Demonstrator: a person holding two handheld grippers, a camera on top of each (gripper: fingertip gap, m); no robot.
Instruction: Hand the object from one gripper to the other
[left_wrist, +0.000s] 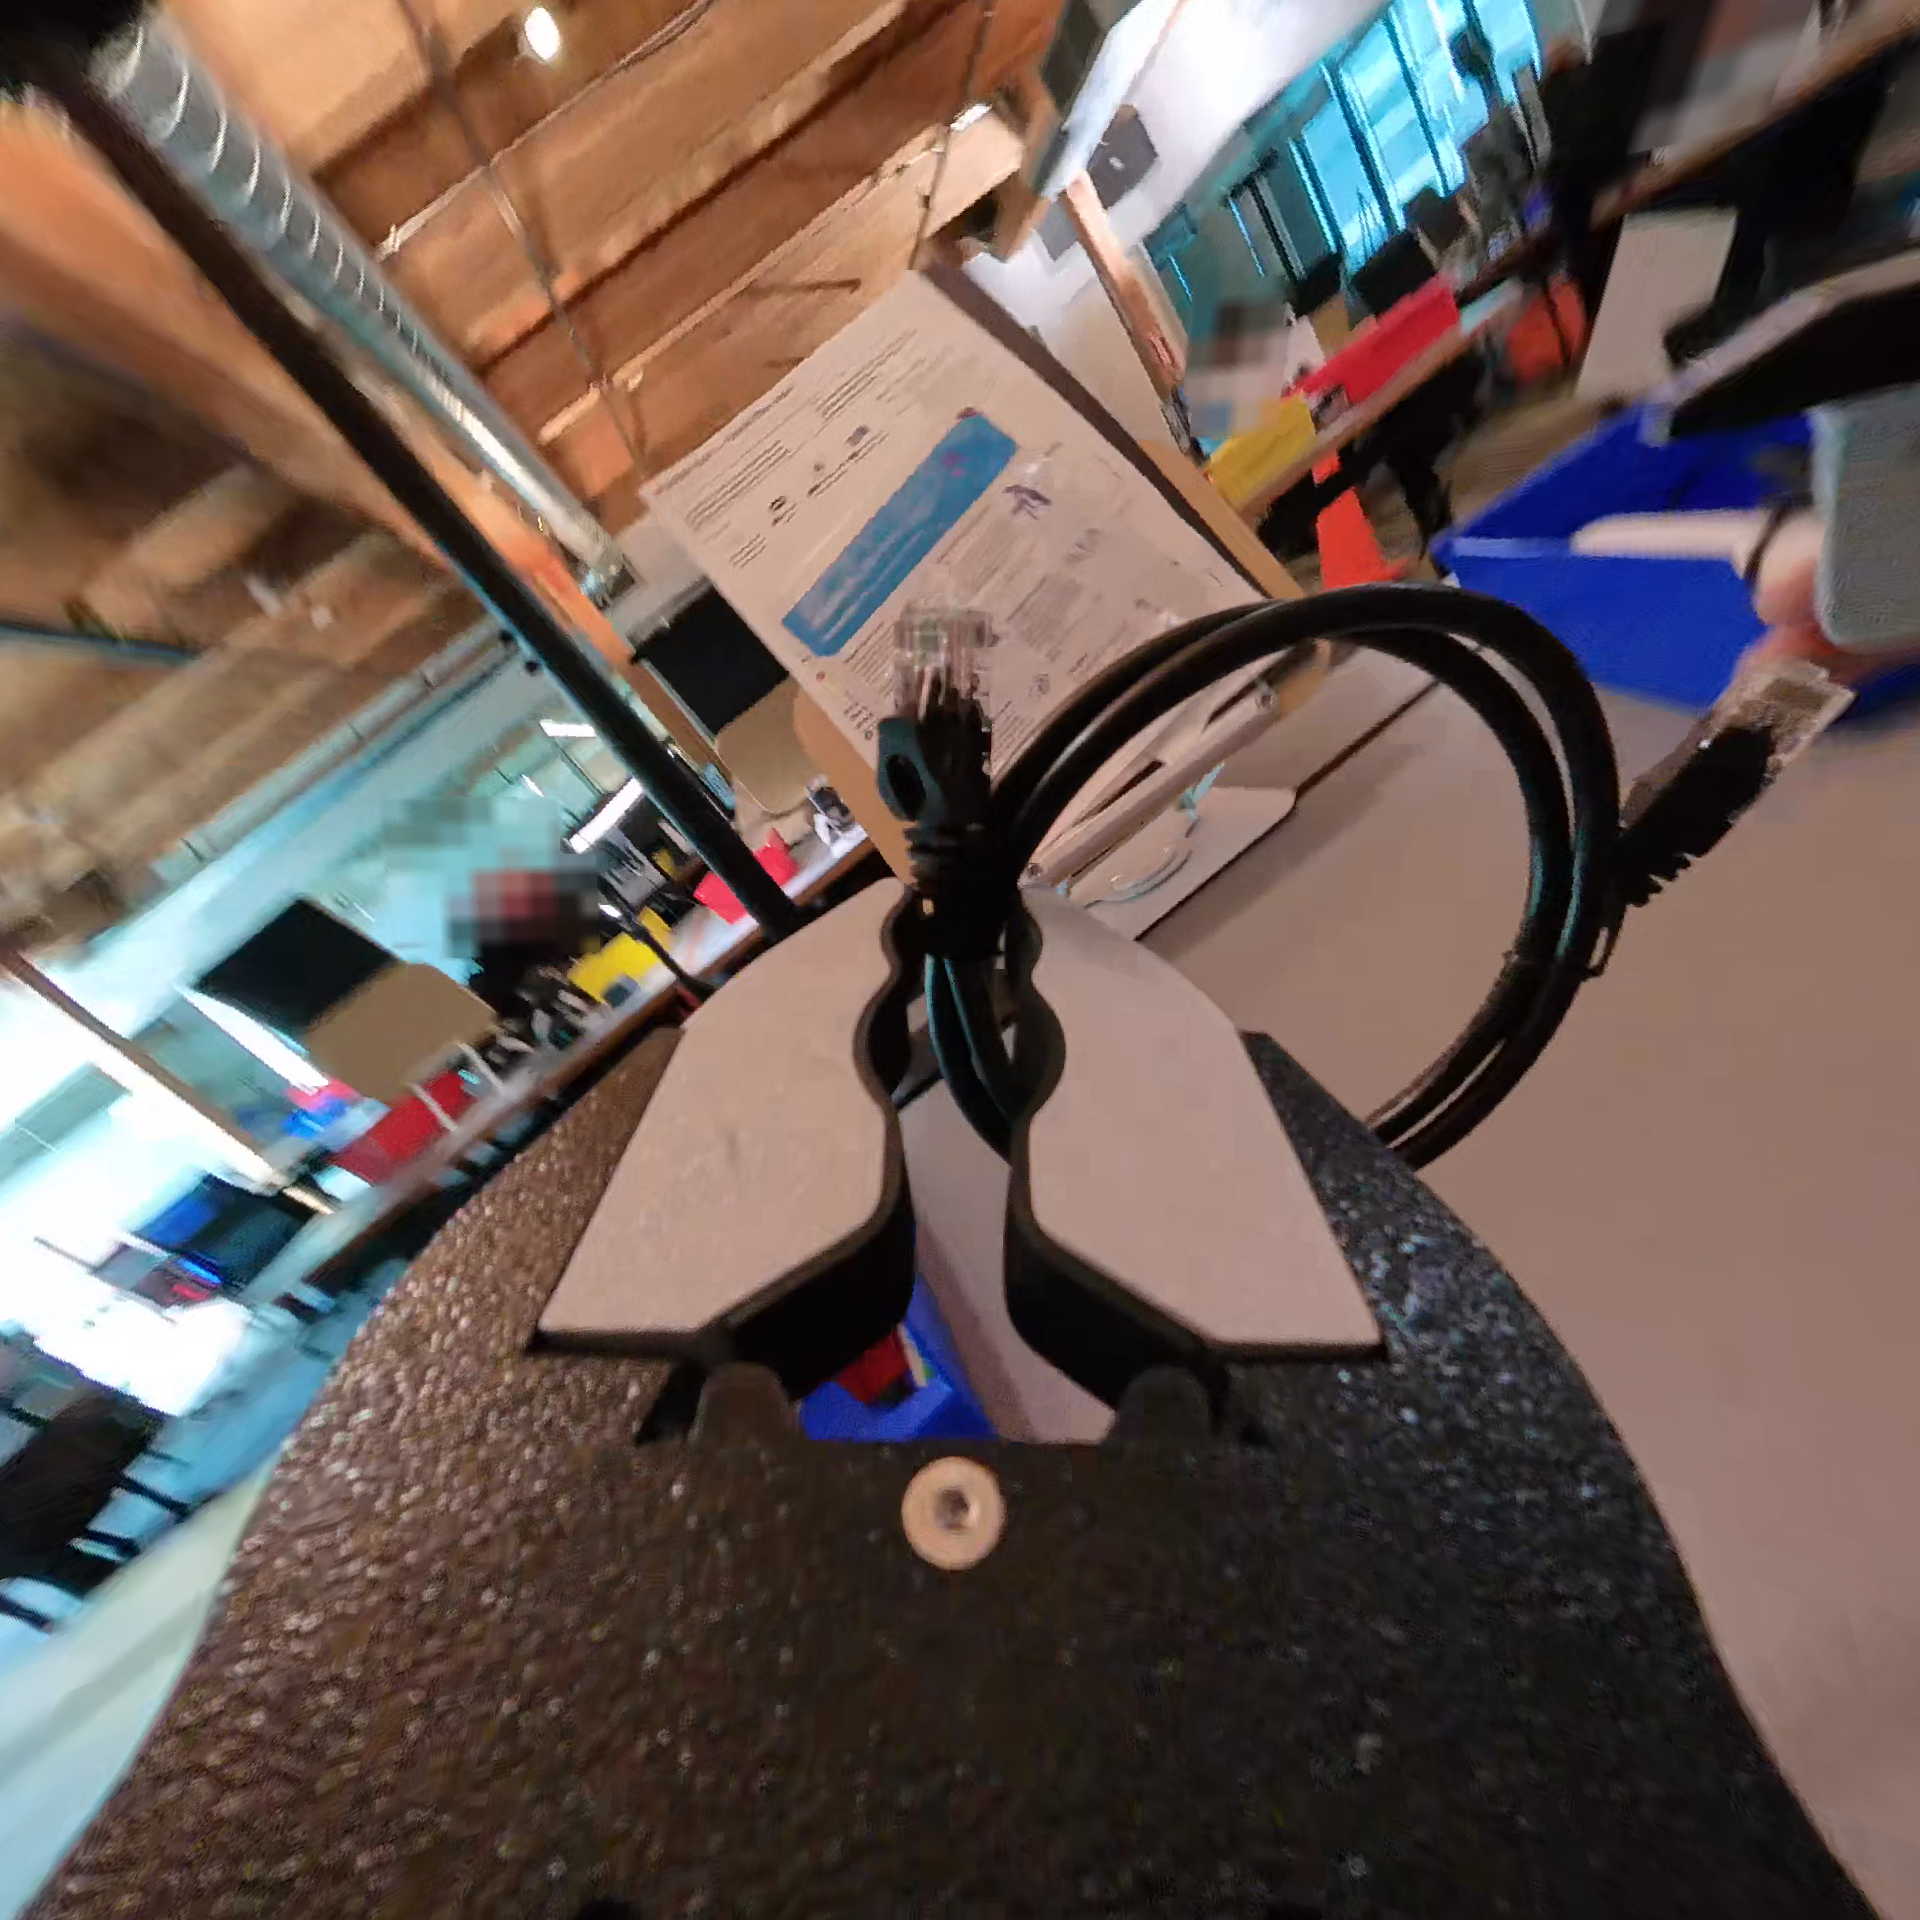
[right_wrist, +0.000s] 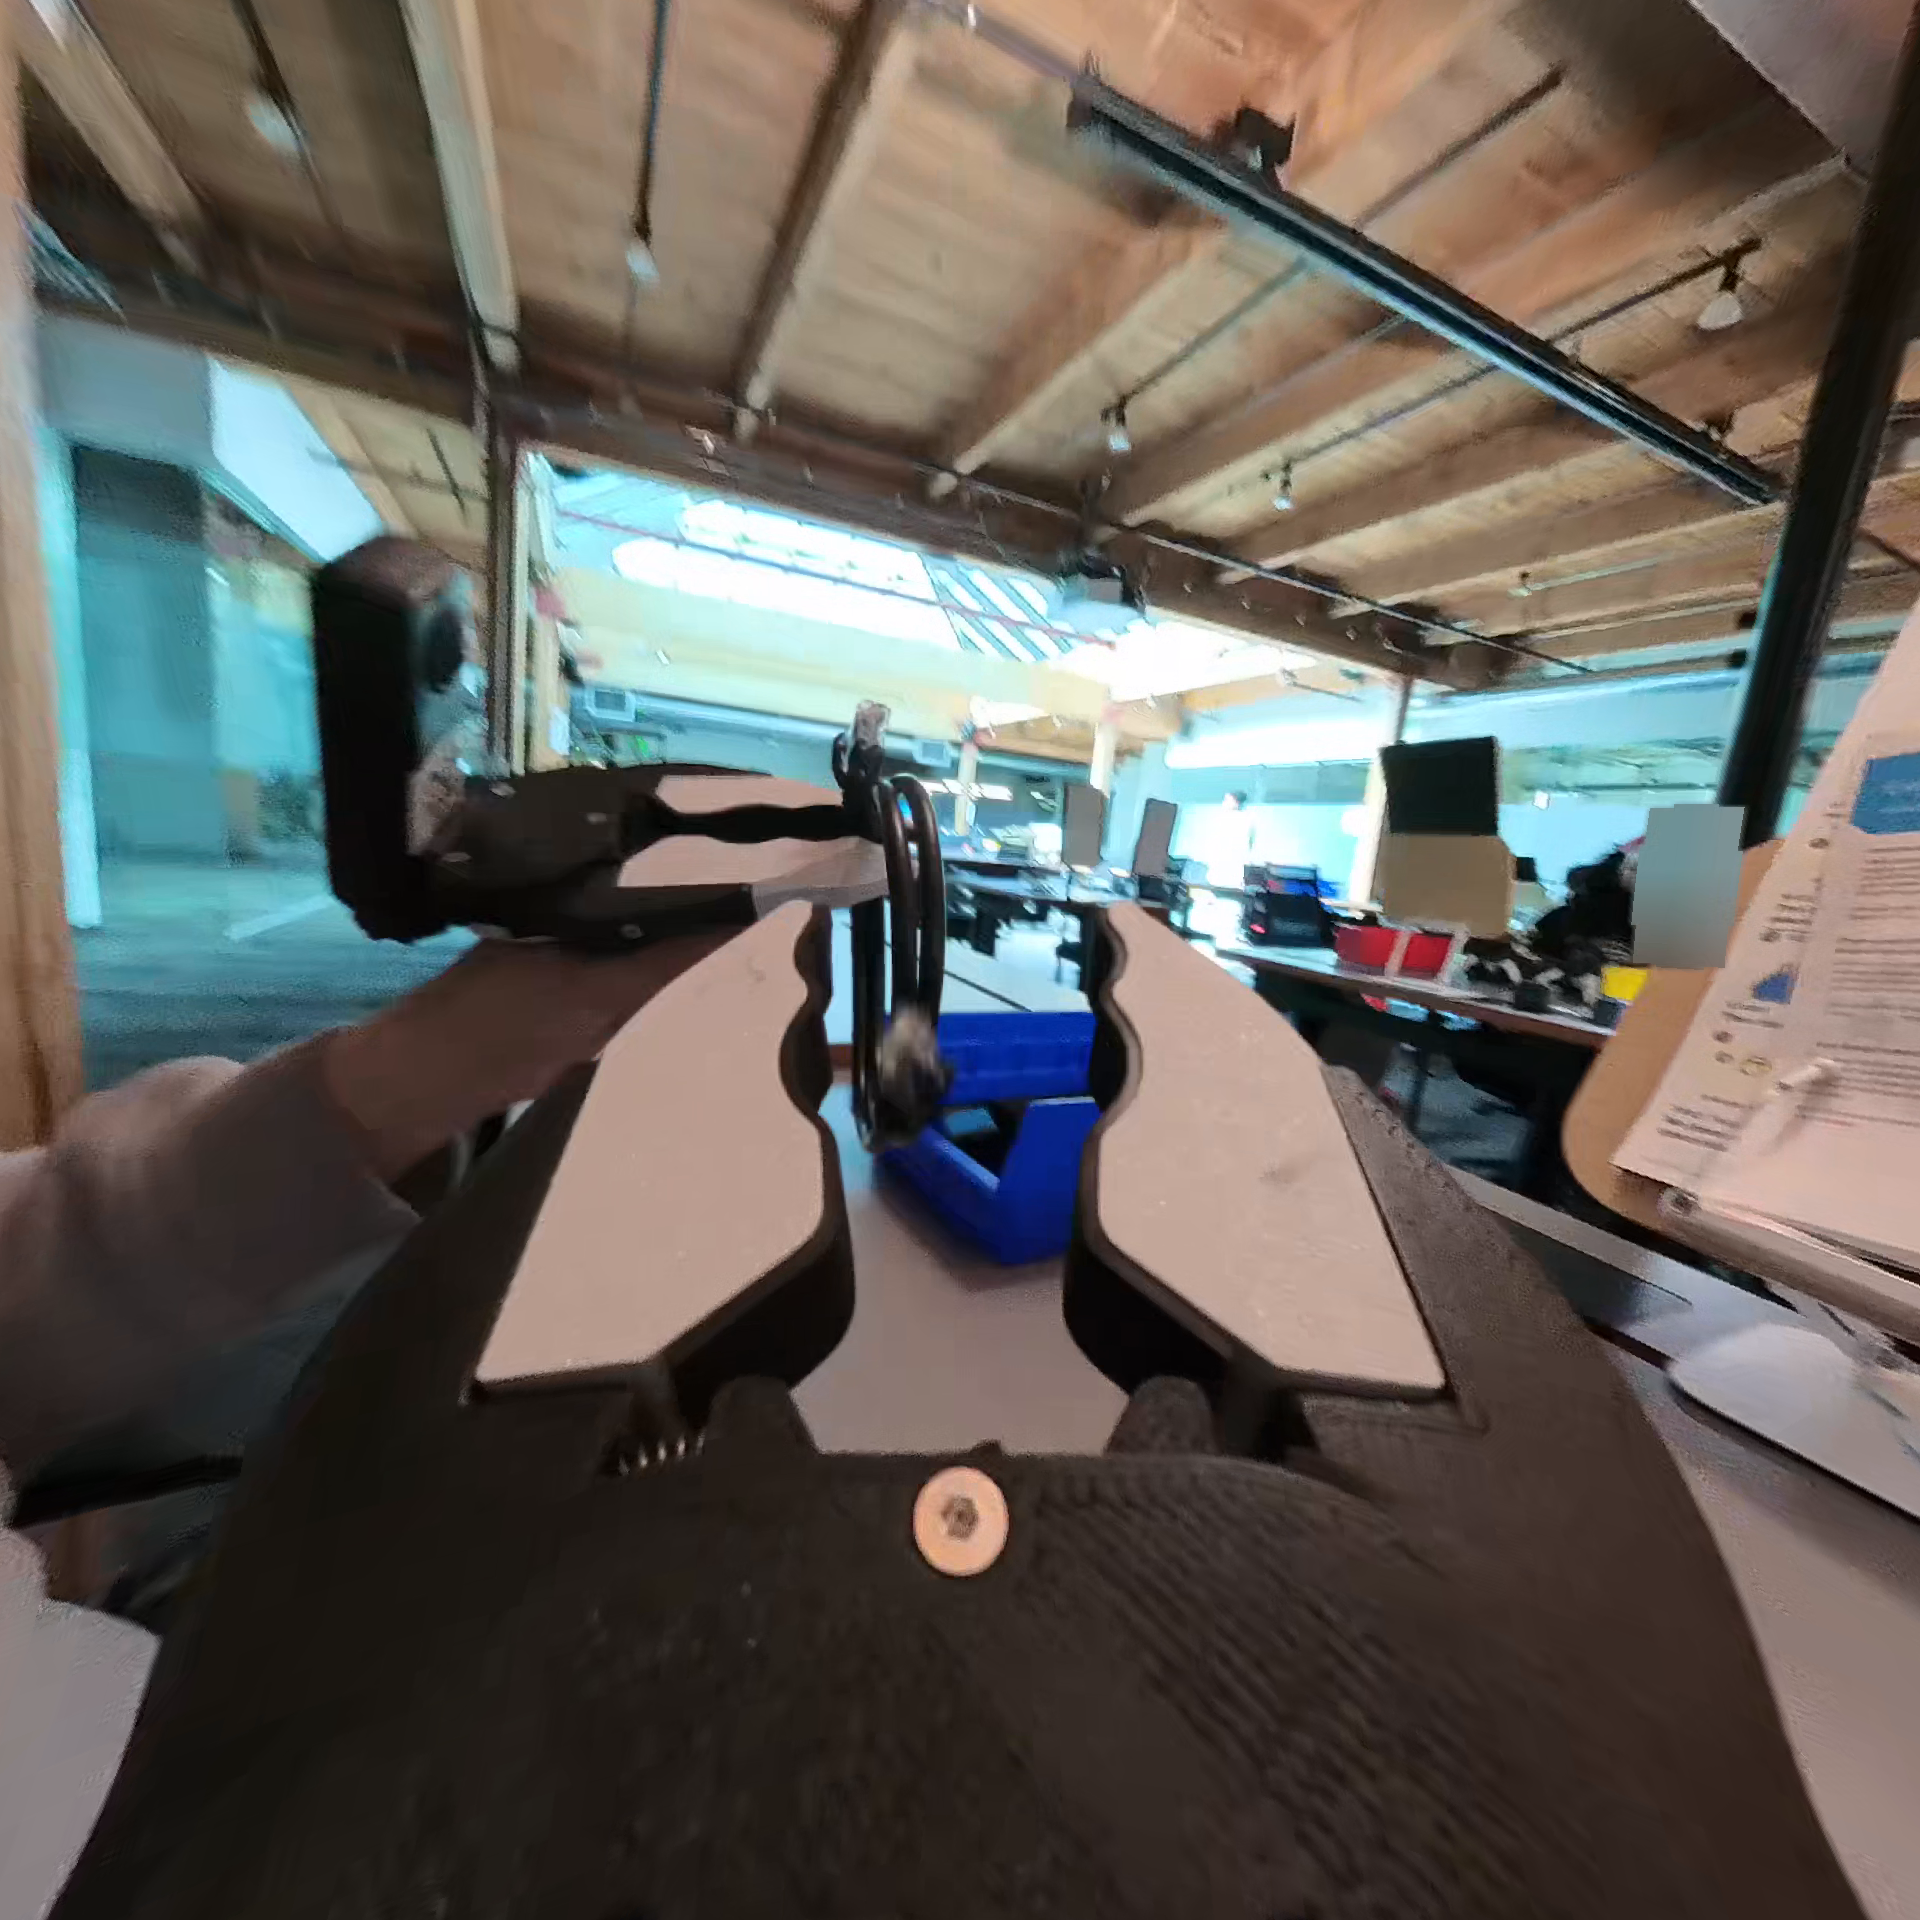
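A coiled black network cable (left_wrist: 1475, 644) with clear plugs is the object. My left gripper (left_wrist: 966, 935) is shut on the bundle near one plug (left_wrist: 940, 644), which stands upright. The loop arcs right and the second plug (left_wrist: 1782, 712) points right. One grey finger (left_wrist: 1870, 540) of the right gripper shows at the right edge. In the right wrist view, my right gripper (right_wrist: 961, 935) is open, and the cable (right_wrist: 914, 914) hangs between its fingertips without touching them. The left gripper (right_wrist: 831, 831) reaches in from the left, holding the cable.
A blue bin (right_wrist: 997, 1143) sits on the grey table (left_wrist: 1558, 1195) below the cable; it also shows in the left wrist view (left_wrist: 1621, 561). A clipboard with a printed sheet (right_wrist: 1818, 987) stands at the right. A black pole (right_wrist: 1808, 468) rises behind it. A person's sleeve (right_wrist: 208, 1195) is at the left. About 12 cm separates my left fingertips from my right.
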